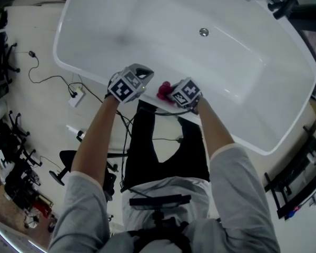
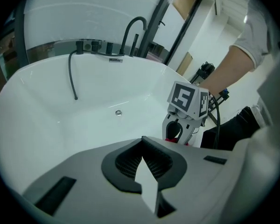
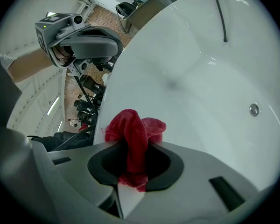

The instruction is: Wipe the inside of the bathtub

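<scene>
The white bathtub (image 1: 95, 75) fills the upper head view, its drain (image 1: 204, 32) on the floor. Both grippers hover at the near rim. My right gripper (image 1: 172, 94) is shut on a red cloth (image 1: 164, 91); in the right gripper view the cloth (image 3: 133, 129) bunches up out of the closed jaws (image 3: 130, 160) above the tub's inner wall. My left gripper (image 1: 139, 76) is just left of it, over the rim, jaws shut with nothing between them (image 2: 144, 158). The left gripper view shows the right gripper (image 2: 186, 107) a short way ahead.
A black faucet (image 2: 133, 29) and a dark hose (image 2: 72, 76) stand at the tub's far end. Cables and a power strip (image 1: 75, 97) lie on the floor at the left. Black stands (image 1: 300, 167) flank the tub at the right. The person's legs press against the near rim.
</scene>
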Motion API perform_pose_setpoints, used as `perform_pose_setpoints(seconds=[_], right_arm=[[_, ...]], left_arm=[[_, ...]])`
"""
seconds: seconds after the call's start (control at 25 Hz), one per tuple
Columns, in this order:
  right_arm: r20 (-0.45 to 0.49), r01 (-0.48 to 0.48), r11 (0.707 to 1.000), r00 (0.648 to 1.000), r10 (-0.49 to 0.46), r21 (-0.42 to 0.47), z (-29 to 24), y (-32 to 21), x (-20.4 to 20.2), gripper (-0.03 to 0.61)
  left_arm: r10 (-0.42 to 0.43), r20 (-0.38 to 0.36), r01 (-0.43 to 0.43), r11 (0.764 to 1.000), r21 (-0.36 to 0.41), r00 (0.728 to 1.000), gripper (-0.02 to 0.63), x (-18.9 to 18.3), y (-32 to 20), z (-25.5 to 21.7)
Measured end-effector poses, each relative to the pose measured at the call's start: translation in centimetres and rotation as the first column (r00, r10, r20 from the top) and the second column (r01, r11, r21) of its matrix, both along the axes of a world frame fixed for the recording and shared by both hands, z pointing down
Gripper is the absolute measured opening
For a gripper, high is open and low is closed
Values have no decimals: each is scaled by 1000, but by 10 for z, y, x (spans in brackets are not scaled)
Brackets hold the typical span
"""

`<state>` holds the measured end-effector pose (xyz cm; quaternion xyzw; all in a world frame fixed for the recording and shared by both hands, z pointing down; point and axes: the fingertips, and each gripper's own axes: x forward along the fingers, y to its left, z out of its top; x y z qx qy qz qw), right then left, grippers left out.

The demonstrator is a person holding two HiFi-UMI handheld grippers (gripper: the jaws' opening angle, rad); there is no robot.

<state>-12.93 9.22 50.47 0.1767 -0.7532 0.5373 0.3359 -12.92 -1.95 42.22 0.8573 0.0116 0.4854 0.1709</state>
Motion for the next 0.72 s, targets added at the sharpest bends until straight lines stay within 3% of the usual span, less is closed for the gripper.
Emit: perform_pose_setpoints(seconds=[0.36, 0.56, 0.72], right_arm=[[42, 27, 997, 999, -30, 68, -53, 13, -1, 95], [42, -13, 976, 999, 4, 216, -114, 15, 2, 96], [93, -110, 935, 992, 84, 338, -165, 3, 16, 97]], left_arm=[[-90, -41, 93, 993, 74, 995, 5, -11, 15, -55], [-198, -94, 207, 972, 110, 976, 5, -23, 32, -100], [-277, -146, 300, 939, 169, 950, 5, -28, 38, -136]])
